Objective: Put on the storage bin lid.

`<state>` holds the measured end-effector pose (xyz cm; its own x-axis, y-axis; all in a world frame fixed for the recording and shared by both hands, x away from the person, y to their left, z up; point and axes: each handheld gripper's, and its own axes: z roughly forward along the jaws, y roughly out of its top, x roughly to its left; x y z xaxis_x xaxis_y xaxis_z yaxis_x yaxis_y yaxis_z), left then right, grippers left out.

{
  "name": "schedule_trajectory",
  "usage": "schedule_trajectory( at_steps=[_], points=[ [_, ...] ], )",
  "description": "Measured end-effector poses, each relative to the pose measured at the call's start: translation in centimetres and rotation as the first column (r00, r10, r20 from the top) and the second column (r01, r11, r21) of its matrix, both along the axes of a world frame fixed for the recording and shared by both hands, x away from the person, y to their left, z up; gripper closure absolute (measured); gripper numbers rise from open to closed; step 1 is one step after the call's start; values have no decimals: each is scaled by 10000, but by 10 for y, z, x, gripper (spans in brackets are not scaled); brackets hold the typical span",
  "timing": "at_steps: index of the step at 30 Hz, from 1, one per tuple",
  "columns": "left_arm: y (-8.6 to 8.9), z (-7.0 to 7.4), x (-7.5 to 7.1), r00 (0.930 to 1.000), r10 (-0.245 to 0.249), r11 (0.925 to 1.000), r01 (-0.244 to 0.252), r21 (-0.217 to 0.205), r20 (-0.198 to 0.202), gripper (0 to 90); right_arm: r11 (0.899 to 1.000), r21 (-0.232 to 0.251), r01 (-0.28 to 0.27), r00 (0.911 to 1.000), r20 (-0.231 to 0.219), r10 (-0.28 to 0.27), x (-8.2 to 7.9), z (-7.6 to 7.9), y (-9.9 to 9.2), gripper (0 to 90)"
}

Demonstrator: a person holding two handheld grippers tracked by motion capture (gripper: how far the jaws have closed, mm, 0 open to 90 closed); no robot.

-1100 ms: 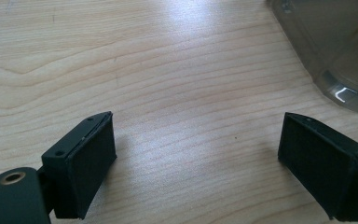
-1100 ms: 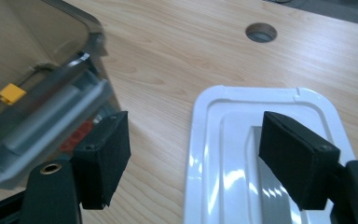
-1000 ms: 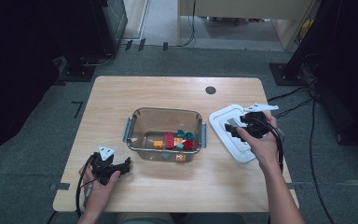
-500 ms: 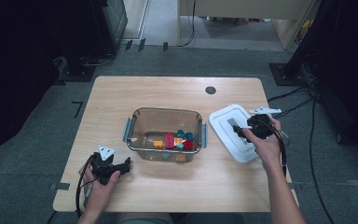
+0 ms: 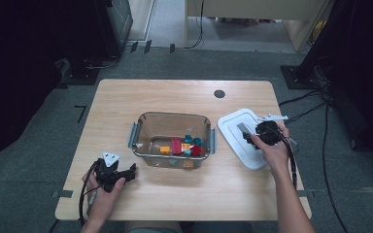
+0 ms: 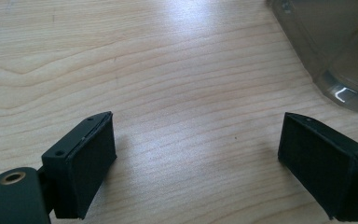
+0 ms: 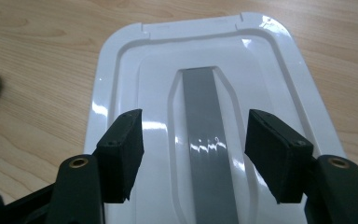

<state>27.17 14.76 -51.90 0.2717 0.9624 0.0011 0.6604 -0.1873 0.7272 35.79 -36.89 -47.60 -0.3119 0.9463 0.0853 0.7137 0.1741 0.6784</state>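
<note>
So the right gripper (image 5: 250, 136) is held right over a glossy white plastic lid (image 7: 121, 70) with rounded corners, a stepped rim and a smooth grey strip (image 7: 205, 135) down its raised middle. Its jaws have just been closing, but the matte black pads (image 7: 121, 154) are parted either side of the strip, nothing pinched yet. The lid is laid flat on the pale wood-grain table (image 5: 175, 97), at 3 o'clock from a clear rectangular container (image 5: 172, 121) with blocky toy bricks (image 5: 184, 145) inside. The left gripper (image 5: 128, 171) is parked at the container's 7 o'clock, jaws spread wide, nothing gripped.
</note>
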Motion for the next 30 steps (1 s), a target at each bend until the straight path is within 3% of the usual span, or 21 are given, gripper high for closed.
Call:
schedule_trajectory(
  at_steps=[4,9,23,30],
  points=[
    [0,0,1,10000,5,10000,-5,4,3,108,9997,-220,111,9998,-140,-114,1,-5,-4,381],
    [-1,0,1,10000,52,10000,-52,-7,13,108,9994,-168,304,9994,-189,-307,1,-8,-8,412],
    [-1,0,1,10000,39,10000,-39,5,3,108,9981,-364,-506,9982,-338,494,3,-20,-1,493],
    [-1,0,1,10000,39,10000,-39,8,5,108,9998,-142,-101,9998,-153,99,7,-23,-5,599]
  ],
)
